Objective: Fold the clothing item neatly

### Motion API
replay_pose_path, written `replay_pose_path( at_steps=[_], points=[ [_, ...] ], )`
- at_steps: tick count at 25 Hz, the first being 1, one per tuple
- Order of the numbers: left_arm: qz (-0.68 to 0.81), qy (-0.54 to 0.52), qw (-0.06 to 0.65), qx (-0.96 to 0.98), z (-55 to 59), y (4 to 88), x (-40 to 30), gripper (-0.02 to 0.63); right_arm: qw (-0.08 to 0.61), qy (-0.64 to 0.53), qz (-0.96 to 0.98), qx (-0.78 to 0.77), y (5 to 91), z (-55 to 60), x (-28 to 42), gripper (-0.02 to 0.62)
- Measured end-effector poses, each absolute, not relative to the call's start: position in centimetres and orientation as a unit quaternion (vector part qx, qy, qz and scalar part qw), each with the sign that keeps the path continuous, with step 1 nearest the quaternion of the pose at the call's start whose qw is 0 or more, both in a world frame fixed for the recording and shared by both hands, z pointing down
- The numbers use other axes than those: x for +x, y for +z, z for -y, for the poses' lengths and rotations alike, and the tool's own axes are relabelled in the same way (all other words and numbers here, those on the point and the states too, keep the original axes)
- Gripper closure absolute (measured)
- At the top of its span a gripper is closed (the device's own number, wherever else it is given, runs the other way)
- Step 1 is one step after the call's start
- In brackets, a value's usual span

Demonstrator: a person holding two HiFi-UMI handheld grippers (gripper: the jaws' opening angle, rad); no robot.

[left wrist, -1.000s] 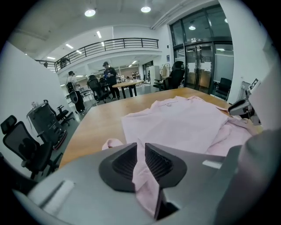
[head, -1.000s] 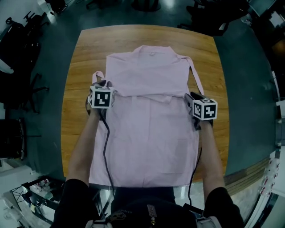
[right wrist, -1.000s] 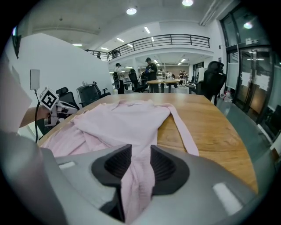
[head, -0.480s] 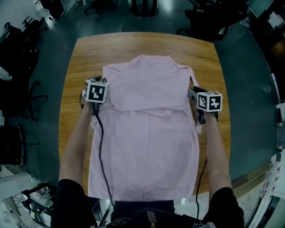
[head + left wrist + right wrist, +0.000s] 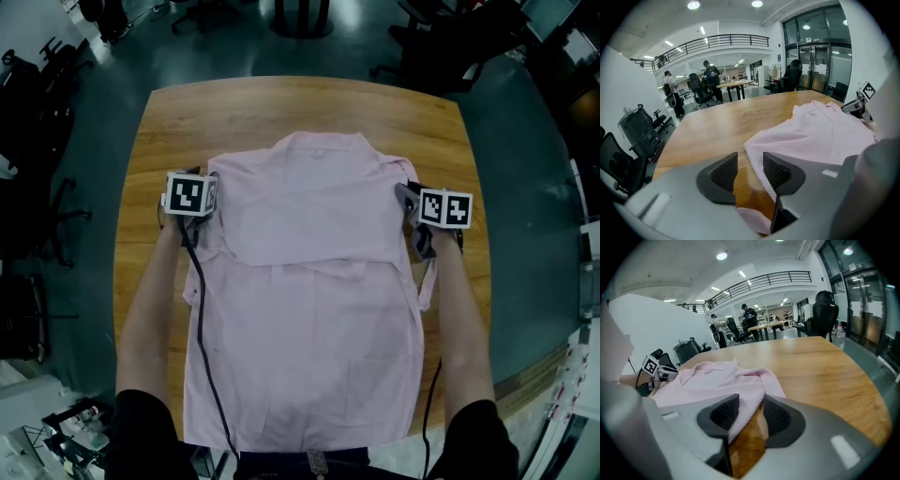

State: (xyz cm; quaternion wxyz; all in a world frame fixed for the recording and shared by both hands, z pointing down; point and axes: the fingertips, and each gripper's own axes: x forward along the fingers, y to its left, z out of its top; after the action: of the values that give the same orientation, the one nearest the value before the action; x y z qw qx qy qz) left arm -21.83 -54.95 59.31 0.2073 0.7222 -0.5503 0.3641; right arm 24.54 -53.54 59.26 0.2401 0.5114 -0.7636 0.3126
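A pale pink shirt [image 5: 309, 309] lies flat on the wooden table [image 5: 281, 108], collar end away from me, with its upper part doubled over. My left gripper [image 5: 212, 180] sits at the shirt's left shoulder edge. In the left gripper view its jaws [image 5: 750, 165] have just been opening; the shirt's edge [image 5: 820, 131] lies loose by the right pad, with bare wood between. My right gripper [image 5: 406, 195] is at the right shoulder edge. Its jaws [image 5: 751, 409] have also just been opening, and the cloth [image 5: 722, 376] lies along the left pad, unpinched.
The left gripper's cable [image 5: 202, 319] trails over the shirt toward me. The shirt's near end hangs past the table's near edge. Office chairs [image 5: 441, 37] stand on the dark floor beyond the far edge. Bare wood flanks the shirt on both sides.
Both grippers have moved away from me along the shirt's sides toward the collar end. The doubled-over layer now reaches further toward me than the grippers do.
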Motion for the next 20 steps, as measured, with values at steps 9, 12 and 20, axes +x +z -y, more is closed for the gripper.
replay_pose_path(
  at_steps=[9,12,20],
  points=[
    [0.513,0.386,0.199,0.740,56.4,59.7,-20.7,0.581,0.300,0.286,0.768,0.488,59.7,54.9,25.2,0.572],
    [0.527,0.383,0.195,0.733,56.6,59.6,-22.1,0.583,0.305,0.269,0.763,0.502,59.3,55.3,26.6,0.574],
    [0.530,0.389,0.190,0.729,56.4,59.7,-22.6,0.566,0.301,0.256,0.783,0.480,59.2,55.0,26.1,0.555]
  ],
)
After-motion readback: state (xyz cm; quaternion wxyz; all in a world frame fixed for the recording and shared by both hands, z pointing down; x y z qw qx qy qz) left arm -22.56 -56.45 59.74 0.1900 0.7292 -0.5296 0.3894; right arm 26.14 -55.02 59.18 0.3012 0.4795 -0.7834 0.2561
